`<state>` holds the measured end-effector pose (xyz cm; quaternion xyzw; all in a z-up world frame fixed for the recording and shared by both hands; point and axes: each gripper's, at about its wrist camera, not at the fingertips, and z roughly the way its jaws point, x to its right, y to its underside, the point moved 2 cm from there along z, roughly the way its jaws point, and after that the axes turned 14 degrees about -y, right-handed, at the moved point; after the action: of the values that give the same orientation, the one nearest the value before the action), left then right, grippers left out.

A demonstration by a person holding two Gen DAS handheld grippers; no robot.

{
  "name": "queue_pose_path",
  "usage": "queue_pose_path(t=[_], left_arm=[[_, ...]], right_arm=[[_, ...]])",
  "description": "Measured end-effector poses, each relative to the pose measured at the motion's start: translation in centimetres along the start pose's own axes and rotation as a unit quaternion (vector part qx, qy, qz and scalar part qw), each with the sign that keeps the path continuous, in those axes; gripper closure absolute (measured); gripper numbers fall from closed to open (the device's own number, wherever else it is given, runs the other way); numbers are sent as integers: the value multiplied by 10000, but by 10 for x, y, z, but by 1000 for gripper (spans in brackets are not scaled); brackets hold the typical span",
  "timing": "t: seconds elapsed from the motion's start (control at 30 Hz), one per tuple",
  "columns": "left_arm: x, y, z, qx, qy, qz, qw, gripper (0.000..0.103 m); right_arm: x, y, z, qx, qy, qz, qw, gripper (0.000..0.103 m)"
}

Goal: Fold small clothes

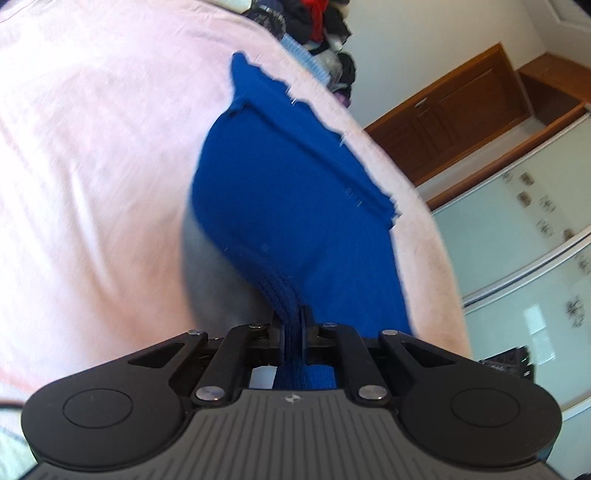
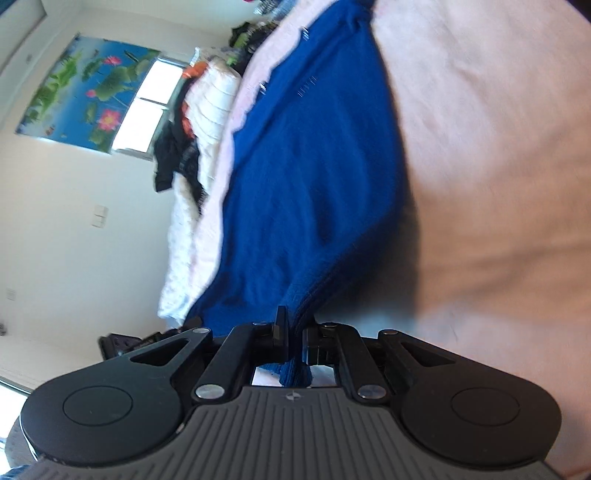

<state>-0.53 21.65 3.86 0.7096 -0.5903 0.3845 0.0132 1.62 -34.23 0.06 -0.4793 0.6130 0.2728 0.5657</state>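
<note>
A blue knitted garment [image 1: 288, 192] is held lifted above the pink bedsheet [image 1: 92, 166]. My left gripper [image 1: 293, 332] is shut on a bunched edge of it, and the cloth stretches away from the jaws. In the right wrist view the same blue garment [image 2: 306, 166] stretches forward from my right gripper [image 2: 294, 336], which is shut on another bunched edge. The garment casts a shadow on the sheet [image 2: 498, 166] below. Both views are motion-blurred.
A pile of dark and red clothes [image 1: 317, 26] lies at the far end of the bed. A wooden cabinet [image 1: 461, 110] and a glass-fronted wardrobe [image 1: 517, 240] stand to the right. White bedding with clothes [image 2: 207, 110], a window and a lotus poster [image 2: 85, 96] show on the left.
</note>
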Motion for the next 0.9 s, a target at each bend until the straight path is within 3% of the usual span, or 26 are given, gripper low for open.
queue_pose_path(t=[0.13,0.3,0.43,0.57,0.67,0.7,0.73,0.77,0.83,0.9], left_arm=[[19,-50,8,236,401,-236,9986,96],[56,-134,44,474,482,-368,9970,96],[77,-215,95,601,395,-637,9954,96],[76,-277,170,578,-83,-1013,9931,95],[67,-299,222,325,-471,-1150,9917,76],[64,-302,230,268,-546,-1164,9913,63],[65,-303,235,356,-616,-1069,9917,57],[67,-304,233,528,-730,-877,9921,56],[71,-305,221,863,-937,-502,9906,43],[83,-307,203,1482,-1441,89,9784,43]], right_arm=[[-20,-54,-4,333,-419,-130,9985,92],[-31,-150,9,693,-662,-314,9949,92],[-26,-232,27,962,-840,-248,9915,92],[3,-315,61,1082,-746,8,9913,91],[53,-364,87,1284,-475,551,9890,81],[70,-375,94,1400,-296,717,9871,71],[82,-380,99,1508,-143,827,9850,66],[89,-384,102,1583,-85,826,9839,65],[90,-390,103,1628,-92,644,9845,63],[77,-389,99,1574,128,120,9874,61]])
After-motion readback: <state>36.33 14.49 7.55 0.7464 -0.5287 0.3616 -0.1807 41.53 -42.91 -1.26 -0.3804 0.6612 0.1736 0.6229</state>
